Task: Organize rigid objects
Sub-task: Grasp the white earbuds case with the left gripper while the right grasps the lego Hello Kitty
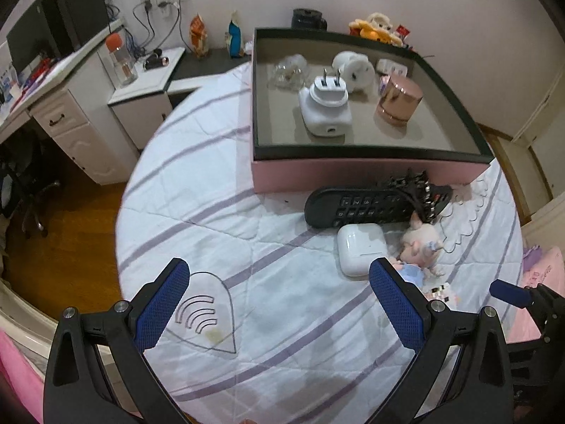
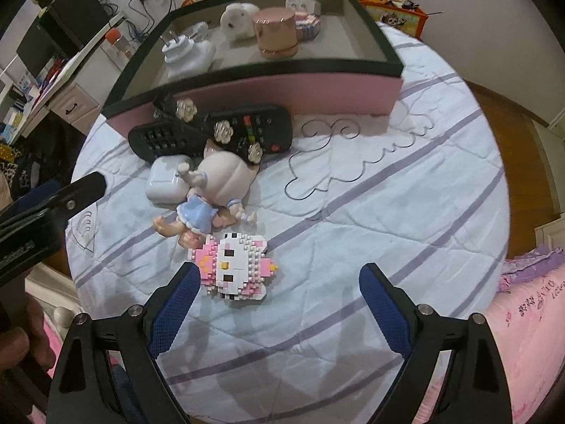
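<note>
Bedding in white with lilac stripes (image 2: pixel 353 247) carries everything, with the pink-walled, dark-rimmed storage box (image 2: pixel 282 88) as landmark. Left hand-held gripper (image 1: pixel 279 304) hangs spread and empty, well short of the box; the glossy white earbud case (image 1: pixel 362 252) lies just beyond its right finger. Right hand-held gripper (image 2: pixel 279 304) is spread too, nearer its target: the pink-and-white brick-built cat figure (image 2: pixel 235 265), long axis crosswise, touching its left pad.
</note>
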`<state>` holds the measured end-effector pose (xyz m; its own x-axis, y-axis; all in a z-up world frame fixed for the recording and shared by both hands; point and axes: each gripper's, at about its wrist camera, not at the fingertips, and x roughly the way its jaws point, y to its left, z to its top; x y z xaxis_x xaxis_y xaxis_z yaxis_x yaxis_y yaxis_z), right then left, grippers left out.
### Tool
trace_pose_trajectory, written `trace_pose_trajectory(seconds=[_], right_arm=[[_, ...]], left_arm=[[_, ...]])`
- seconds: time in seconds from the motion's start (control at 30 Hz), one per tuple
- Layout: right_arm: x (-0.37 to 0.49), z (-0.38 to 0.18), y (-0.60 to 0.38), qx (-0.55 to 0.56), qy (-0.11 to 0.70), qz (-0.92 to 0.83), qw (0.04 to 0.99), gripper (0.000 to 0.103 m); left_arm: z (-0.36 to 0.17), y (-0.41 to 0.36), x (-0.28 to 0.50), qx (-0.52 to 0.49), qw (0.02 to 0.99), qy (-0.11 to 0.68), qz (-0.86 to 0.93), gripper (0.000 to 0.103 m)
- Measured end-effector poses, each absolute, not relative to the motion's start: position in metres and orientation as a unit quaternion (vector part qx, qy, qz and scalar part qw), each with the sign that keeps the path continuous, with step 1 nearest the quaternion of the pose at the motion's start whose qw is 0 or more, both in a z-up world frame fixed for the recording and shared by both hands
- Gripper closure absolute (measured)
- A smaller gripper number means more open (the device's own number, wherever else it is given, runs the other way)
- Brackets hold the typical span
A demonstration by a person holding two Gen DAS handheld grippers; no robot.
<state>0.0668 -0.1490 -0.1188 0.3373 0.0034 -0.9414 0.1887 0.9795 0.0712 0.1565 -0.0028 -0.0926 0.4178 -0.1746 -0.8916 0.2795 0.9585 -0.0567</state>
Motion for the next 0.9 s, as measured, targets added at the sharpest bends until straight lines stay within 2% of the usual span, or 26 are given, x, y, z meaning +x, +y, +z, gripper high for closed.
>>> trace_pose_trajectory(seconds=[0.63,0.77,0.9], right_arm=[[0.092,-0.145,-0.126,0.078,0.591,-0.014,0.803,0.021],[0.09,-0.144,-0.128,0.073,0.591,-0.008,0.804,0.031],[0.087,-0.143,-0.131,0.068,0.59,-0.006,0.804,0.034]], left_arm=[[-0.125,-0.042,0.176,0.054,0.814,0.554,-0.166,0.0],[-0.133,-0.048,0.179,0.045,0.81,0.563,-0.16,0.0],[-0.141,-0.056,0.181,0.044,0.81,0.566,-0.149,0.0]])
